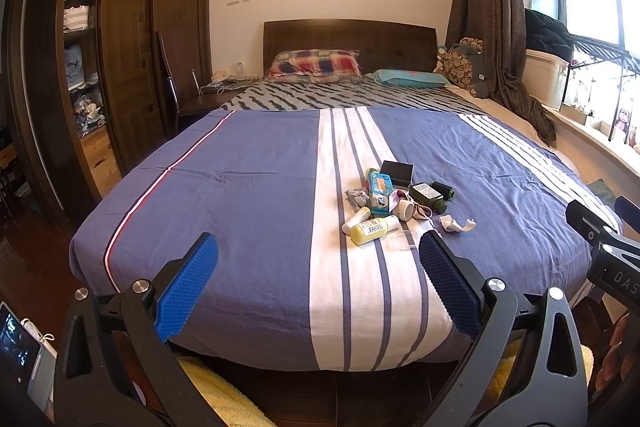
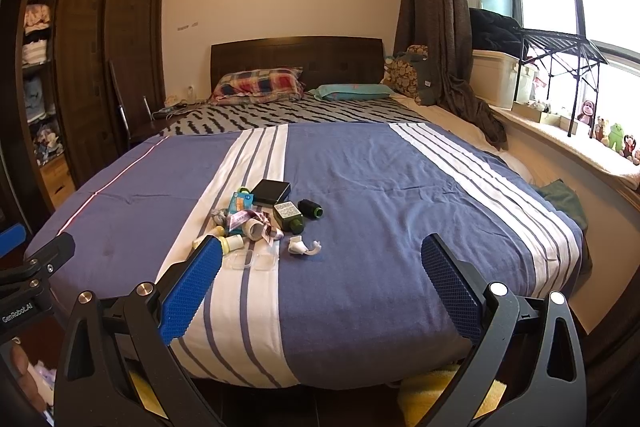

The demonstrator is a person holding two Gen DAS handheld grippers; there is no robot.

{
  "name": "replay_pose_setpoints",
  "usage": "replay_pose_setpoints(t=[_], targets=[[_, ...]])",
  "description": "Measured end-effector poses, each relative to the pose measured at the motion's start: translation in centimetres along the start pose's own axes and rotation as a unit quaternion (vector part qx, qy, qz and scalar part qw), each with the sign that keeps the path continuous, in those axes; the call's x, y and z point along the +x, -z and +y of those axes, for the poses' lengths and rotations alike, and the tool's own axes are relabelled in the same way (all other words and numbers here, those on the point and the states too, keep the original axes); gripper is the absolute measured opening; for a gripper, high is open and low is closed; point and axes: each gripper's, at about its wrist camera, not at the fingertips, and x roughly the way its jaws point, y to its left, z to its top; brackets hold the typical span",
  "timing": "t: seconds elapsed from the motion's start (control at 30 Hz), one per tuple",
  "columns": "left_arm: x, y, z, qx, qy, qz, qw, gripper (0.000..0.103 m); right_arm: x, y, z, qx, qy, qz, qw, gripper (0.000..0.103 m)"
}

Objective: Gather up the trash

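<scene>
Both hand-held grippers, left (image 1: 318, 253) and right (image 2: 320, 255), spread, empty. Crumpled white wrapper (image 2: 304, 247) beside yellow bottle (image 1: 374, 229): light, soft; pinch its middle.

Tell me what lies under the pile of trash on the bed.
The trash pile rests on the blue-and-white striped bedspread, mostly over its white stripe. Whatever sits beneath the overlapping items themselves is hidden.

Bed (image 1: 248, 187), striped cover: trash pile (image 1: 394, 203), pillows (image 1: 316, 66).
</scene>
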Motion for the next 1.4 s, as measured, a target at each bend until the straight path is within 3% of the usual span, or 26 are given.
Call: replay_pose_setpoints(t=[1.4], targets=[[0.05,-0.03,-0.17,-0.001,0.001,0.002,1.0000,0.095,-0.14,0.25,-0.07,0.002,-0.007,-0.002,1.000,0.100]])
